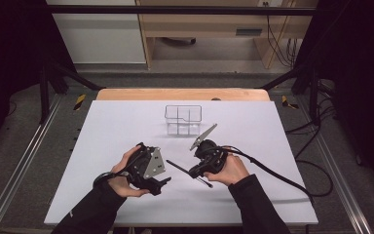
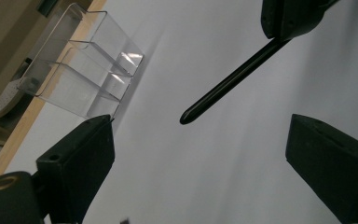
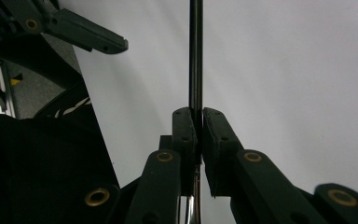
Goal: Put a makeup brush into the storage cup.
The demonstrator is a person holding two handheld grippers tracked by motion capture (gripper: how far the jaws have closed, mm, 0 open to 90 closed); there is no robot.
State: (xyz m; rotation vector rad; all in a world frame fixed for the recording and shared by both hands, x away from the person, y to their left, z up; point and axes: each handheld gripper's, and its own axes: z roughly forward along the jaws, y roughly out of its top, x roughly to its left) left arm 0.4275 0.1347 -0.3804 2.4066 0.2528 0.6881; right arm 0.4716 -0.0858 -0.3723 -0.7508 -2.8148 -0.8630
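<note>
black pen (image 1: 177,168), clear organizer (image 1: 183,119), white table (image 1: 253,126)

High view: the table (image 1: 126,126) is seen with the divided container (image 1: 183,119) set on it toward the far edge, near the middle. Nearer the person, the left gripper (image 1: 163,183) is held at the left and the right gripper (image 1: 194,171) at the right, the two close together, both on the near side of the container. A pen (image 1: 177,168) is clamped between the right gripper's closed jaws and is pointed leftward, above the table and toward the left gripper. Left gripper view: the pen tip (image 2: 186,119) is placed between the spread jaws, without contact; the container lies beyond, at upper left.
</note>
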